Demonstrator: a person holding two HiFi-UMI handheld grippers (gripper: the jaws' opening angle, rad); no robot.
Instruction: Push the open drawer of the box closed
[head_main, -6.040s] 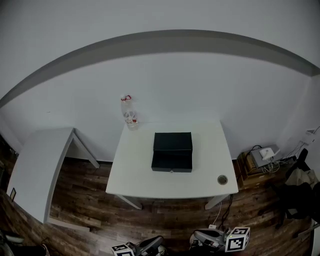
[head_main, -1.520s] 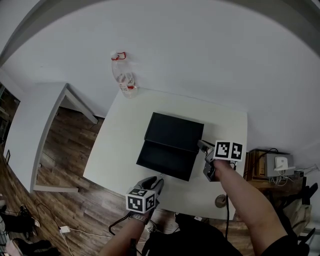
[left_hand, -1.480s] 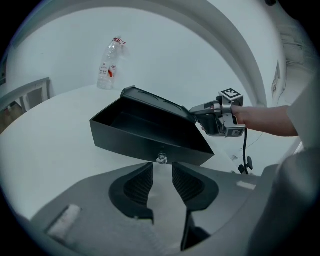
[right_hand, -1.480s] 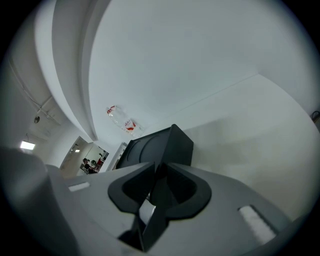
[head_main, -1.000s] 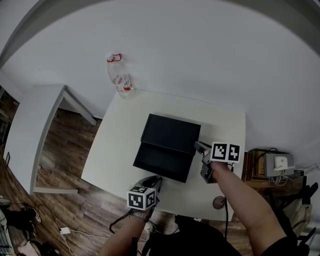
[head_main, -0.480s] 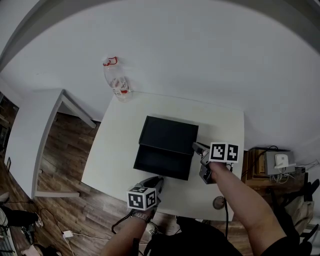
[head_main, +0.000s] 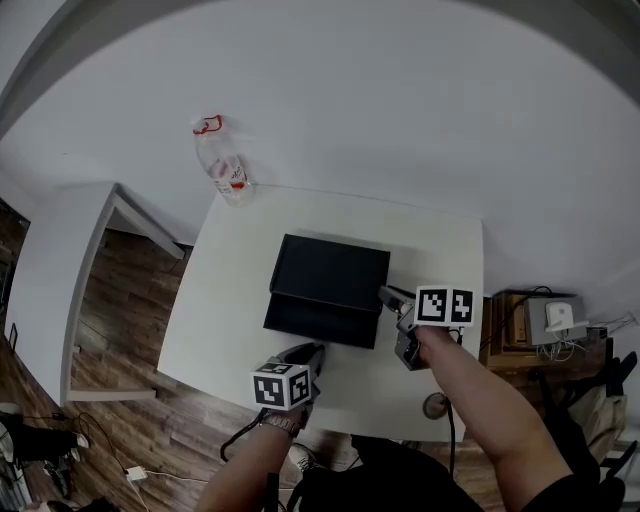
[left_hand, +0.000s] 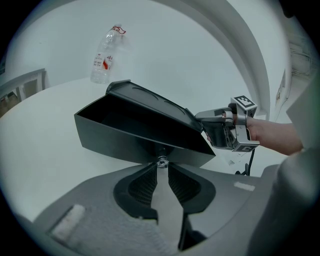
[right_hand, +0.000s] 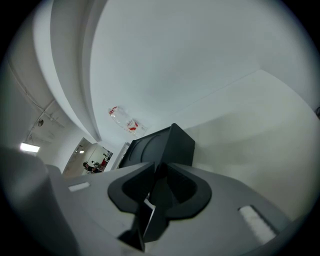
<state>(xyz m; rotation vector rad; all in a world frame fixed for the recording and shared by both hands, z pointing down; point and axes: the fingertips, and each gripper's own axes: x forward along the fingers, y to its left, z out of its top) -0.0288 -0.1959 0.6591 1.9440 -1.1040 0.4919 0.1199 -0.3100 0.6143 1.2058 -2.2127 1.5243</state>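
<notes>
A black box (head_main: 332, 268) lies mid-table, its drawer (head_main: 318, 322) pulled out toward me. My left gripper (head_main: 312, 352) is at the drawer front (left_hand: 125, 142), its fingertips closed round the small metal knob (left_hand: 161, 161). My right gripper (head_main: 386, 296) is at the box's right front corner. In the left gripper view the right gripper (left_hand: 202, 122) meets the edge of the lid there. In the right gripper view the box (right_hand: 162, 142) runs in between the jaws of my right gripper (right_hand: 160, 172), and its dark edge fills the gap.
A clear plastic bottle (head_main: 222, 168) with a red label stands at the white table's (head_main: 440, 250) back left corner. A small round object (head_main: 433, 405) lies near the front right edge. Another white table (head_main: 55, 270) is at left. Devices and cables (head_main: 555, 318) sit at right.
Six seconds ago both grippers hung low, off the table; now both are at the box. Over the last second the left jaws narrowed round the knob, and the drawer seems to stick out slightly less.
</notes>
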